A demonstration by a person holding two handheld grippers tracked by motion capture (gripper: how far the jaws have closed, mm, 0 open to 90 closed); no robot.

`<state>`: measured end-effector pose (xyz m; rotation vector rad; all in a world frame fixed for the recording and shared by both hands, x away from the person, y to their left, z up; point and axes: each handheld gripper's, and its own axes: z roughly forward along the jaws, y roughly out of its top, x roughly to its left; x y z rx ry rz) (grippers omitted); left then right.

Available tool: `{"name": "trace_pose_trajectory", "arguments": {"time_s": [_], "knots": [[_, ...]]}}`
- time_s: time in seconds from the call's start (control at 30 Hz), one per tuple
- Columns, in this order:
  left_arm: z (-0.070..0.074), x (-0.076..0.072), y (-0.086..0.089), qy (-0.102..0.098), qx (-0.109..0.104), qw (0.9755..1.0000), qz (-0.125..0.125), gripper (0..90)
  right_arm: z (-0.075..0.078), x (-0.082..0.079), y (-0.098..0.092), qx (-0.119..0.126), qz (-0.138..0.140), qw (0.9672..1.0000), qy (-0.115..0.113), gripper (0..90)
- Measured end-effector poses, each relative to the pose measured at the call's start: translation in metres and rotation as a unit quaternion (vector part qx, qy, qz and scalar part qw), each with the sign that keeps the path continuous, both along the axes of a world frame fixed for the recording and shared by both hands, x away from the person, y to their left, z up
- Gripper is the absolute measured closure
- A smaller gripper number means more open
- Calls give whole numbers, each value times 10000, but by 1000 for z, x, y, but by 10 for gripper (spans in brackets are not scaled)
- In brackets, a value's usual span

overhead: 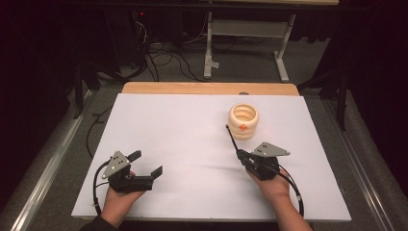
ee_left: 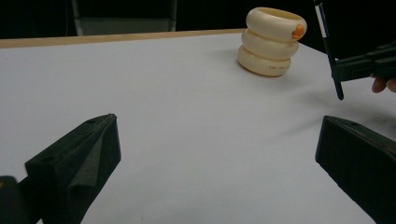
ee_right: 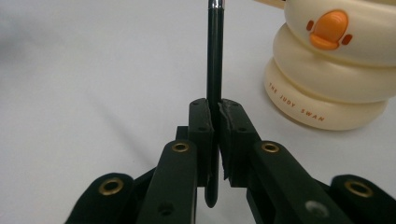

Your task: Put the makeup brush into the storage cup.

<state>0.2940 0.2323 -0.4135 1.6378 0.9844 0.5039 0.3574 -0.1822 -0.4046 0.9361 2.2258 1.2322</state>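
The right gripper (ee_right: 215, 114) is clenched on a black pen (ee_right: 215, 56) held just beside the cream ringed pen holder (overhead: 243, 121) on the counter (overhead: 183, 134), insertion not yet done, while the left gripper (overhead: 144, 163) rests released, well apart.

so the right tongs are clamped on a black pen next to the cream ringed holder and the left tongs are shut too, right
Not quite: the left tongs are open, their jaws standing wide apart with nothing between them, as the left gripper view shows. The right tongs are indeed clamped on the black pen beside the cream ringed holder.
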Motion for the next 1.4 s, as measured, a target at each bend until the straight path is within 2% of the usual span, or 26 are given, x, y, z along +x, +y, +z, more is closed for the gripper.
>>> {"name": "trace_pose_trajectory", "arguments": {"time_s": [0.17, 0.23, 0.3, 0.53, 0.9, 1.1, 1.3, 1.4], "knots": [[0, 4, 0, 115, -33, 9999, 90, 7, 1, -1, 0, 34, -1, 10000, -55, 861], [3, 7, -1, 210, -64, 9997, 123, 6, 1, -1, 0, 38, -7, 10000, -72, 861], [7, 9, -4, 222, -88, 9996, 133, 2, 1, -2, 0, 34, 13, 9999, -102, 861], [24, 17, -20, 6, -32, 10000, 26, 5, 3, -2, -2, 81, 21, 9998, -175, 861], [37, 34, -53, -195, -220, 9993, -218, 7, 4, -3, -3, 79, -52, 9997, -232, 861], [36, 43, -69, -280, -198, 9988, -353, 10, 4, -3, -4, 73, -76, 9996, -278, 861], [31, 48, -76, -300, -253, 9982, -463, 13, 5, -4, -3, 34, -96, 9994, -329, 861], [26, 49, -81, -335, -184, 9977, -555, 13, 4, -5, -2, 33, -103, 9994, -341, 861]]}}
